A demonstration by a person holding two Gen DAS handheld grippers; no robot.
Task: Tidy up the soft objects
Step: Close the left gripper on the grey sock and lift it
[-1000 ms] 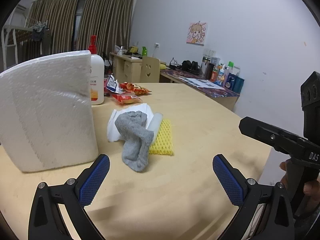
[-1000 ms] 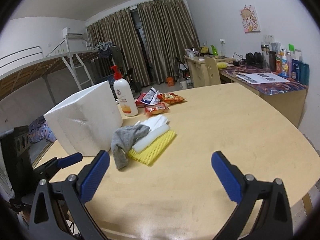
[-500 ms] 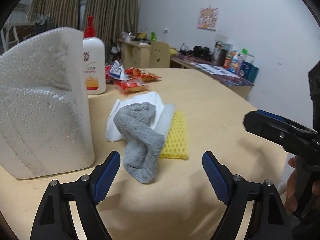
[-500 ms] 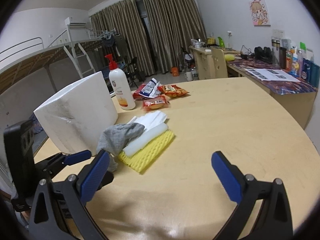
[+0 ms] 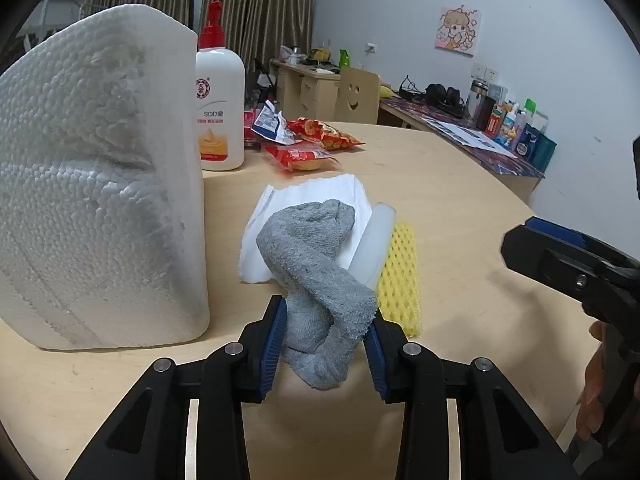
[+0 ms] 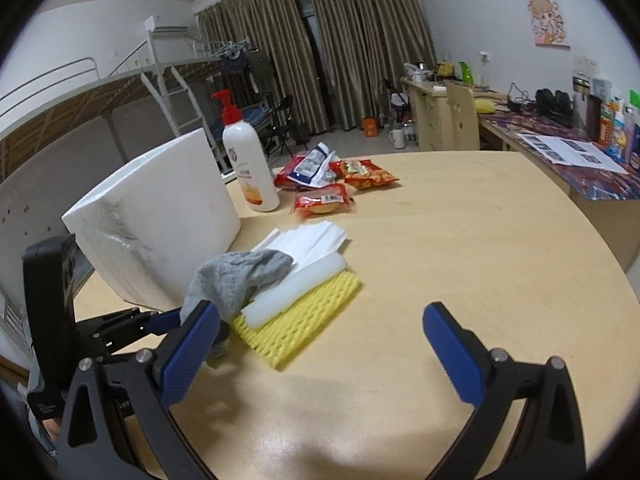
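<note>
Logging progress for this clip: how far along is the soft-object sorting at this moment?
Nothing looks sorted yet. The grey sock, white foam sheets, white foam stick and yellow foam net are piled together on the table. In hand: the left gripper is closing, the sock's near end between its pads. The right gripper is open, empty. Everything remains to be sorted.

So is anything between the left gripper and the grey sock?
Nothing visible. The grey sock already lies between the left gripper fingers, which are closing on its near end. The foam block stands off to one side, clear.
</note>
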